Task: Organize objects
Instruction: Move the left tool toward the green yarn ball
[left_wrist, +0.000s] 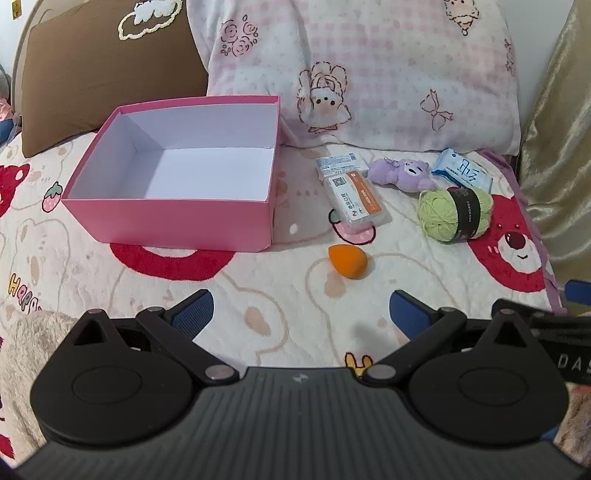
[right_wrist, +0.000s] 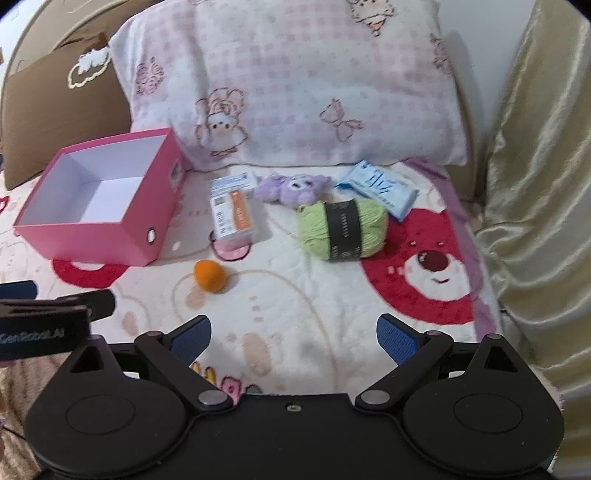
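Here's the spread on the bed: an orange teardrop-shaped sponge (left_wrist: 347, 261), smooth and matte, lies alone on the fluffy blanket (left_wrist: 280, 332), just past the pink box's near right corner. Beyond it, two clear-wrapped flat packs (left_wrist: 360, 199) with white and orange labels lie one overlapping the other; the print on them is too small to read. To their right a fuzzy purple plush toy (left_wrist: 402, 174) lies near the pillow, beside a soft blue-and-white tissue pack (left_wrist: 463, 170) with large characters I cannot make out. In front of those, a plump ball of pale green yarn (left_wrist: 455, 214), ribbed strands wrapped by a black paper band.

The pink cardboard box (left_wrist: 177, 218) stands open to the left, white inside, sharp-edged and rectangular, with a small sticker on its right wall in the right wrist view.

Now the fingers. The left gripper (left_wrist: 301, 314) hovers with its jaws spread wide, nothing between the blue ribbed pads (left_wrist: 194, 314); the sponge lies ahead of the gap, slightly right of centre, well apart. The right gripper (right_wrist: 293, 336) is equally wide and empty; the yarn ball (right_wrist: 341, 230) lies ahead of it, the sponge (right_wrist: 209, 276) ahead to its left.

"GenRoboLAI" seems to read on the other gripper's body at the left edge there. Behind everything, a pink checked fleece pillow (left_wrist: 369, 74) with cartoon figures, and a brown cushion (left_wrist: 103, 85).
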